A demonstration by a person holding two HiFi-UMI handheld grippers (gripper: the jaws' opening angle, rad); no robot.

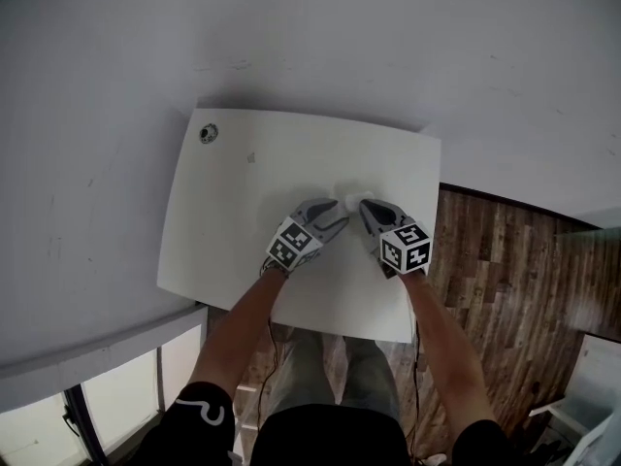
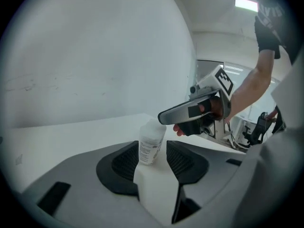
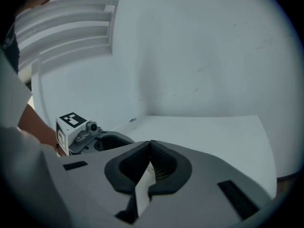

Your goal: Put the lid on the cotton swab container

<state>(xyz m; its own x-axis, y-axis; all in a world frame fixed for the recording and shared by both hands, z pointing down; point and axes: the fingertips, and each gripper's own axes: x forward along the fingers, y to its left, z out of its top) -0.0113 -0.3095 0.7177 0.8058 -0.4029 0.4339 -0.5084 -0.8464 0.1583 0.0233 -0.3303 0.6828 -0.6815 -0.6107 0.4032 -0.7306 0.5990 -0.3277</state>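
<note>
Your left hand-held gripper (image 2: 152, 152): jaws wide apart. Container (image 2: 150, 146) stands between them at lower centre of left gripper view, sliver of gap at right pad (image 2: 183, 158), so likely not clamped.

Your right hand-held gripper (image 3: 151, 150): jaws pressed together, nothing seen held, tip just beside lid (image 2: 154, 127).

Lid looks already seated on container, which stands on white surface (image 1: 243, 192).

Probably left: confirm seating, back both off.

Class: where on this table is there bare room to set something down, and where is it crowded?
Free: the table's left half, from the round fitting at its far-left corner to the left gripper, and the strip along its back edge. Crowded: right of centre, where the right gripper faces it across the cotton swab container.
</note>
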